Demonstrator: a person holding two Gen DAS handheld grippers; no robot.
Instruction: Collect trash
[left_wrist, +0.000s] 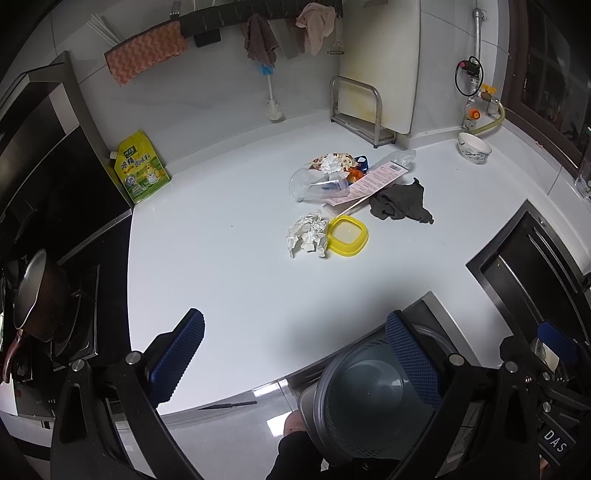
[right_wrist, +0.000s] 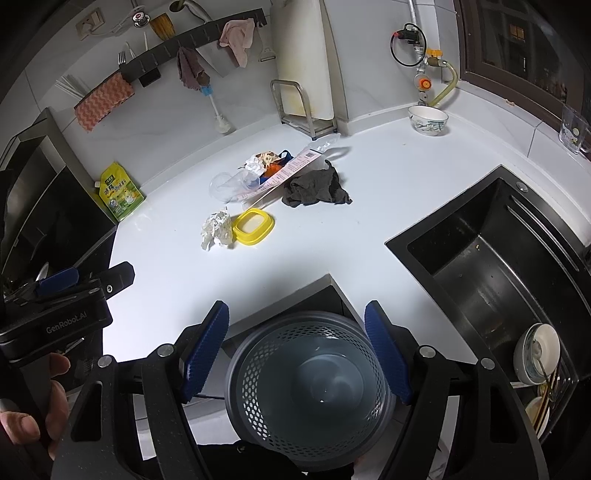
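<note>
With both grippers' fingers (left_wrist: 186, 354) (right_wrist: 207, 347) spread and empty, we judge the crumpled paper (left_wrist: 307, 233) light and soft, best pinched across its bulging middle.

Cool, even indoor light falls from above onto the white tabletop (left_wrist: 229, 258), which reads bright but not blown out. A soft dark shadow pools on its near edge in both views. The far right window (right_wrist: 517, 37) is dark. The black sink (right_wrist: 480, 266) shows only faint sheen along its walls. Strong fisheye bending curves the tabletop edges and wall tiles, and black vignetting fills the corners. The middle is sharp; the near fingers (left_wrist: 177, 354) look slightly soft.
</note>
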